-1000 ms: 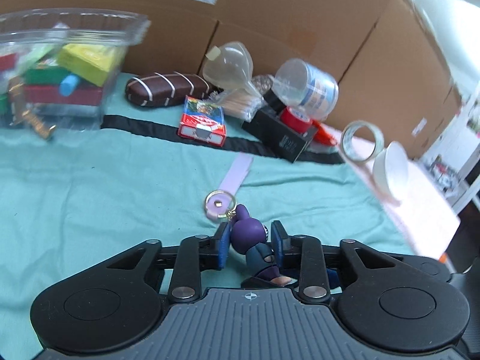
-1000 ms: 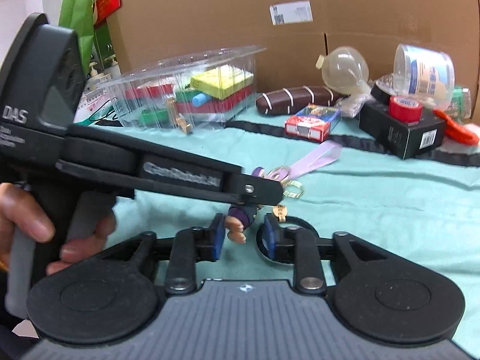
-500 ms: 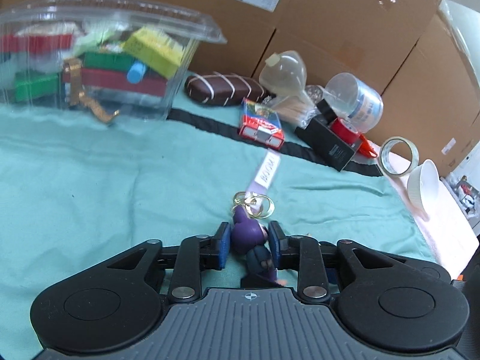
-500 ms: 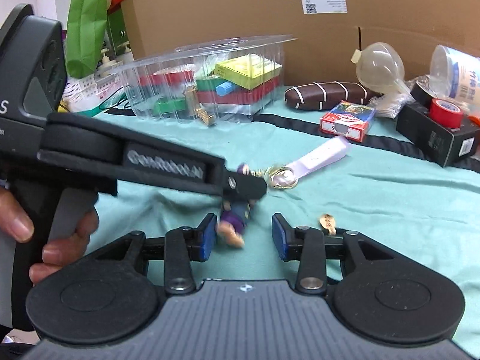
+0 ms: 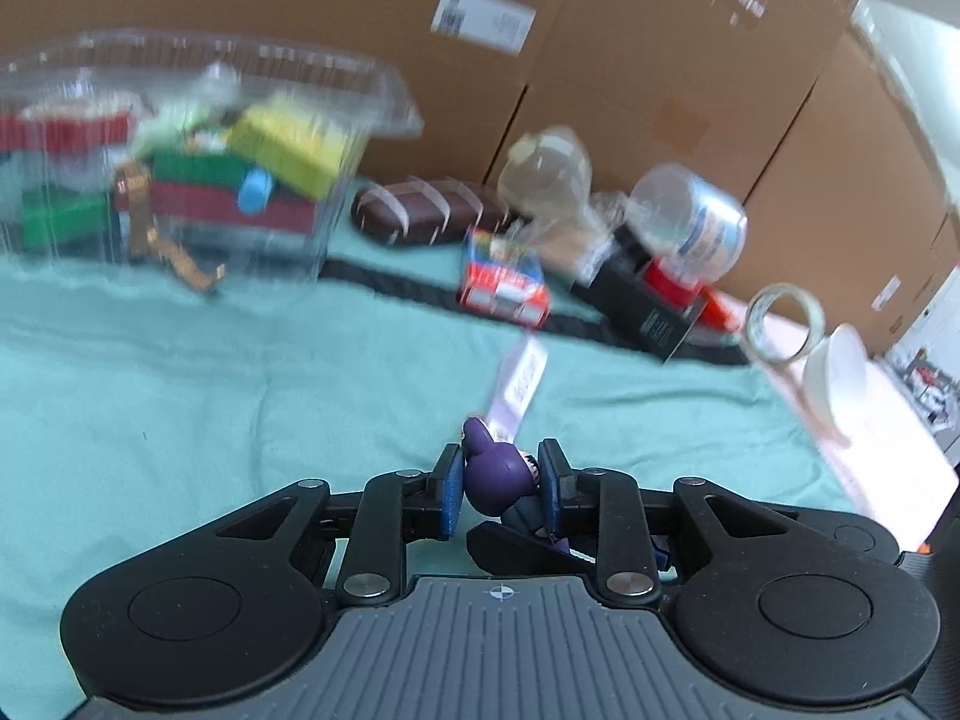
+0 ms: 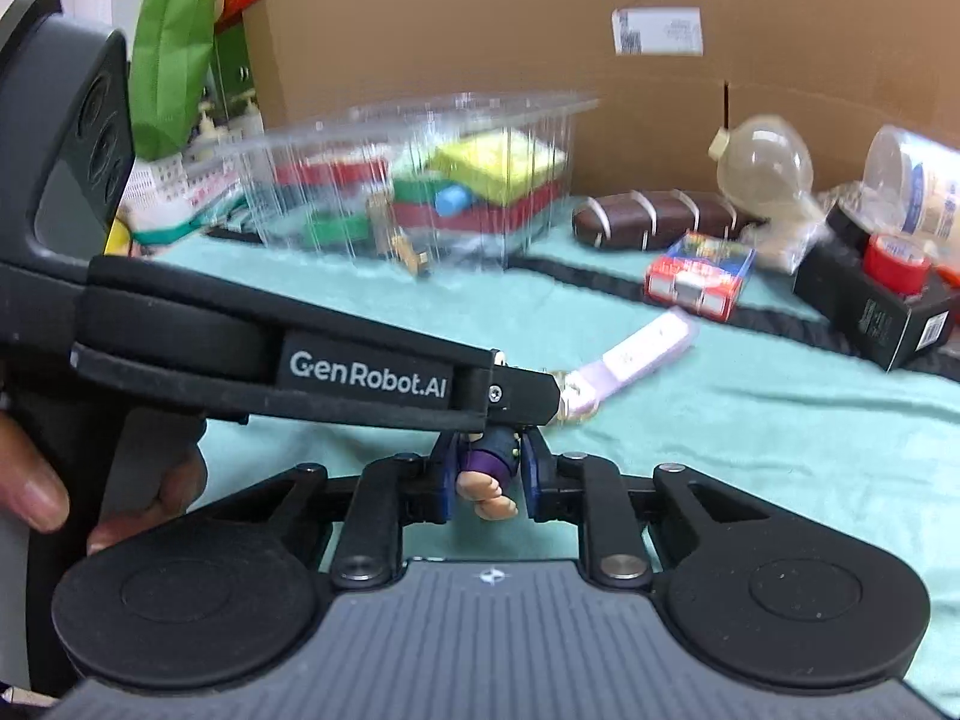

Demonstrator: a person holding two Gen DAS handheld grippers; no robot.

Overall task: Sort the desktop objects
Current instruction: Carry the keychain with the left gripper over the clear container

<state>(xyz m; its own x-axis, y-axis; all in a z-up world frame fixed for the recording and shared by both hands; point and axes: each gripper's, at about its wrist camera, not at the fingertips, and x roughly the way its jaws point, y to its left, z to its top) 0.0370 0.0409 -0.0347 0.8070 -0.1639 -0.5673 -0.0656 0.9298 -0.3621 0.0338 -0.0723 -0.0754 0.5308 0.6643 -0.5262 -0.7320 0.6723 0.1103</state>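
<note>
counter (image 5: 180, 408): soft teal cloth, cardboard boxes behind
left gripper (image 5: 501, 495): jaws closing, blue pads pinching purple figure keychain (image 5: 495, 471) by its rounded head
right gripper (image 6: 483, 471): jaws closing on the same figure's lower body, feet showing
strap (image 6: 636, 354): flat lilac, trailing forward
clear bin (image 5: 180, 162): ribbed plastic, coloured blocks inside

A teal cloth (image 5: 210, 408) covers the desk, with a black strip (image 6: 600, 282) running across its far part. Large brown cardboard boxes (image 5: 630, 60) stand behind as a wall, white labels (image 6: 657, 31) stuck on them. Bright daylight enters at the upper right.
</note>
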